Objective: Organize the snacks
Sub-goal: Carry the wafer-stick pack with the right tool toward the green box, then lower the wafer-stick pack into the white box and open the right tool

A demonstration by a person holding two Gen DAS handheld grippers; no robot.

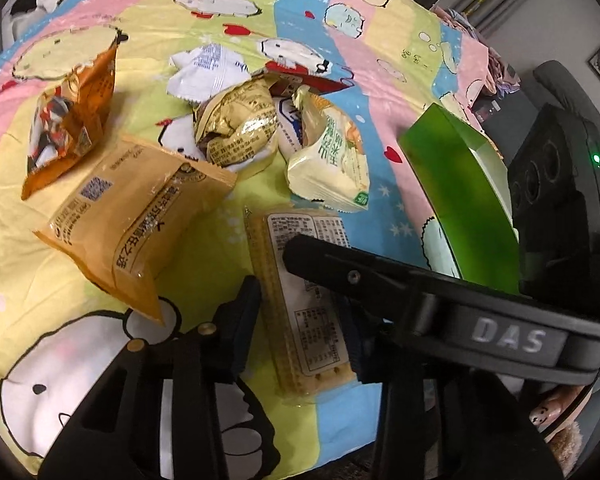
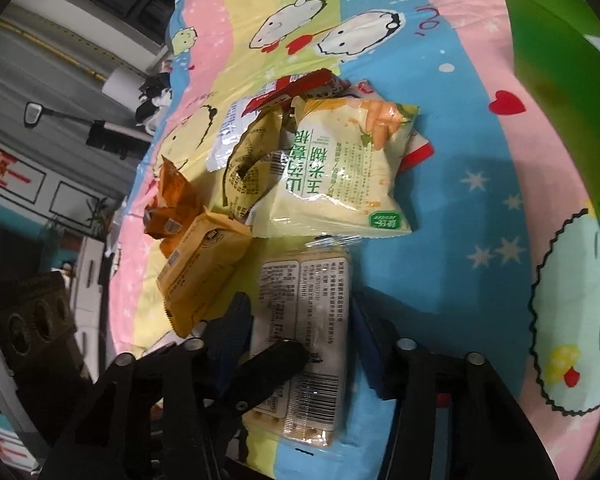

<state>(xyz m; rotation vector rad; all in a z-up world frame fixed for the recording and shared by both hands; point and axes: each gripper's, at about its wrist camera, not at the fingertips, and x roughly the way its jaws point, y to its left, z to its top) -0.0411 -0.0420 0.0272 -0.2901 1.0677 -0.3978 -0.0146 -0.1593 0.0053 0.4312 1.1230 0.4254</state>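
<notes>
Both grippers are clamped on one cracker pack (image 1: 300, 300): left gripper (image 1: 300, 320) across its near end, right gripper (image 2: 300, 332) across the same pack, which lies flat on the cartoon sheet (image 1: 80, 360). Picking up looks like the step in hand. Next, a joint lift toward the green box (image 1: 460, 200) is probably needed, clear of the orange bag (image 1: 140, 216) just beside.
</notes>
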